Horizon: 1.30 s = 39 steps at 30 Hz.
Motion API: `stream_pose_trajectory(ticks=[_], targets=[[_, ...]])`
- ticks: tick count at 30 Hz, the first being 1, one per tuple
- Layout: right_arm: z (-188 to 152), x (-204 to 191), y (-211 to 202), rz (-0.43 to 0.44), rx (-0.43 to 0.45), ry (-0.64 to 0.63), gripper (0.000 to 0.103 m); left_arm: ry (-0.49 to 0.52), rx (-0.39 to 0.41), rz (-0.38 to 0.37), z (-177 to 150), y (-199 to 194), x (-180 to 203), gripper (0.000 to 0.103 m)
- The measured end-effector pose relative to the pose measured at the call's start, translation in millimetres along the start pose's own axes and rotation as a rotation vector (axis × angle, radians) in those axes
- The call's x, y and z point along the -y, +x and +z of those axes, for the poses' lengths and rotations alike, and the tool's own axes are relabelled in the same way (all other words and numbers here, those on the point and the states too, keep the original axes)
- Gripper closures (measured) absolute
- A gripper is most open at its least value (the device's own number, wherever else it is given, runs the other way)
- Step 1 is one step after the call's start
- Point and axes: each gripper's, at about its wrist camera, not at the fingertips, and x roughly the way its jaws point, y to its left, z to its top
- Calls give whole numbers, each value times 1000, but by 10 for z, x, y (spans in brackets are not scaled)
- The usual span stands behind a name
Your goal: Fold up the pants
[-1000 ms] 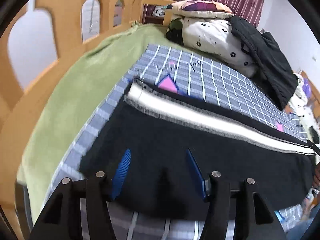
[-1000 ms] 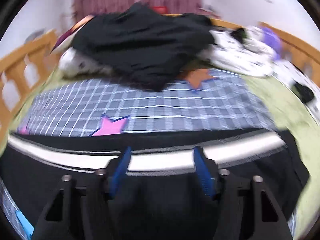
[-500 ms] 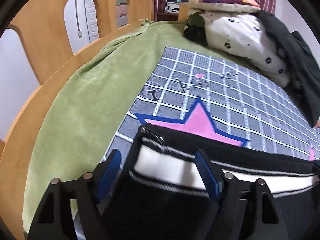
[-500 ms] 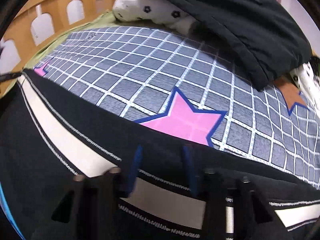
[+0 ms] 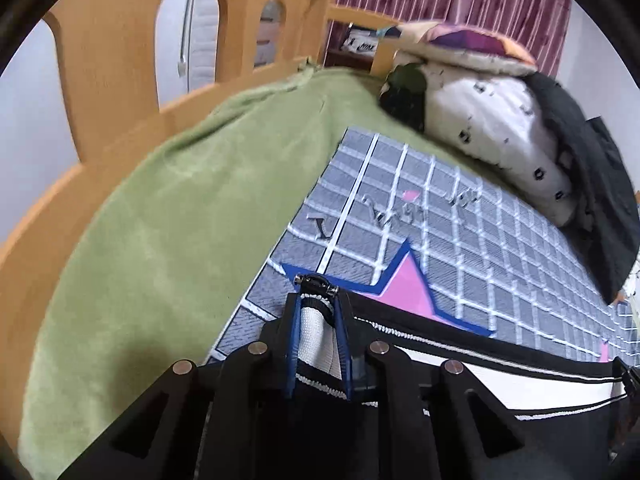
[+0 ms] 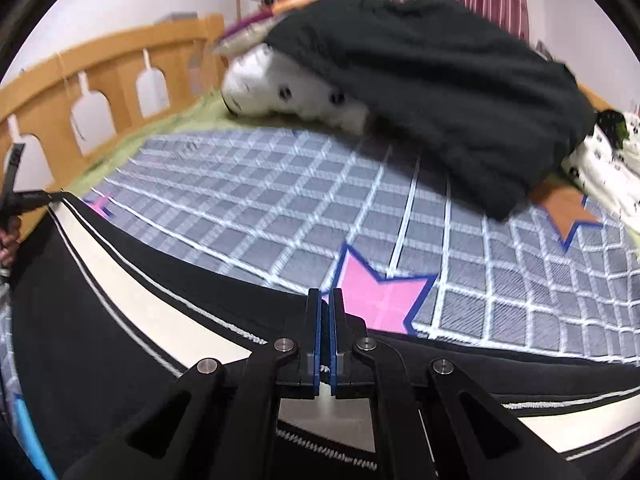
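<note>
Black pants [image 5: 480,384] with a white side stripe lie spread across the bed, seen also in the right wrist view as pants [image 6: 120,320]. My left gripper [image 5: 318,300] is at their far left corner, its jaws closing. The blue pads [image 5: 294,340] press on the white stripe's end, just behind a metal zipper pull [image 5: 316,280]. My right gripper [image 6: 326,296] is further along the same far edge, beside a pink star [image 6: 380,300]. Its jaws have closed to a thin slit, pinching the black fabric edge. The left gripper [image 6: 24,200] also shows at the far left of the right wrist view.
A grey checked blanket [image 5: 460,240] with pink stars covers a green sheet [image 5: 180,220]. A wooden bed rail [image 5: 112,60] runs along the left side. At the bed's head, spotted white pillows [image 5: 500,128] lie under a black garment [image 6: 440,100].
Both grippers moved forward over the pants to their far edge. Both jaws then went from wide apart to closed on that edge.
</note>
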Motion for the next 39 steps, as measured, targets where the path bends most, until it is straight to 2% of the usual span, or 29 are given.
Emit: stream_pose_trajectory(ticks=[2,4,5,6,7,8,9,10,12,15,17,18,20,25,27,28,29,33,34,36,37,38,39], targets=[[-35,30,207,-3,-68,21,99,42,-32,39,-57,120,77,83],[-23,38,232,-3,-84,27,96,78,-23,95,-83,118,156,75],[-10,60,206,-4,-79,37,87,82,-29,118,-78,107,171,62],[5,91,173,-26,-92,45,80,71,-27,111,-68,63,162,58],[9,115,126,-57,-105,50,71,60,-14,88,-50,1,136,58],[7,185,-10,-97,-78,62,70,44,9,56,-56,-101,125,56],[-6,228,-115,-117,-53,64,70,45,18,51,-47,-168,136,47],[-42,321,-253,-134,-27,71,68,53,28,49,-54,-214,147,43],[-132,516,-395,-141,-14,96,68,83,64,34,-93,-306,205,38],[-291,764,-306,-203,-69,107,68,118,36,34,-188,-228,274,36],[-392,881,-118,-194,-119,126,68,119,-22,74,-240,-22,312,36],[-397,907,-83,-185,-112,136,68,106,-52,101,-263,94,296,36],[-356,892,-69,-197,-109,122,69,82,-47,94,-275,123,262,34],[-325,885,-202,-201,-104,124,69,45,-53,55,-243,-43,205,34],[-294,941,-407,-189,-42,117,58,55,-42,33,-291,-189,170,34],[-280,963,-460,-174,-34,93,44,60,-40,31,-302,-219,172,34],[-262,980,-463,-168,-39,81,38,68,-38,26,-336,-251,174,34],[-210,1016,-222,-118,-155,-11,38,100,-36,43,-457,-266,227,32],[-209,1001,-157,-119,-174,-39,41,115,-29,54,-473,-275,255,32],[-214,923,-29,-109,-206,-132,68,135,-25,60,-493,-304,292,32],[-213,895,-13,-77,-222,-152,93,140,-27,48,-498,-322,303,32],[-198,847,-25,-56,-230,-175,99,142,-29,35,-505,-343,311,32],[-180,765,-82,-88,-208,-229,99,141,-29,26,-508,-363,316,32]])
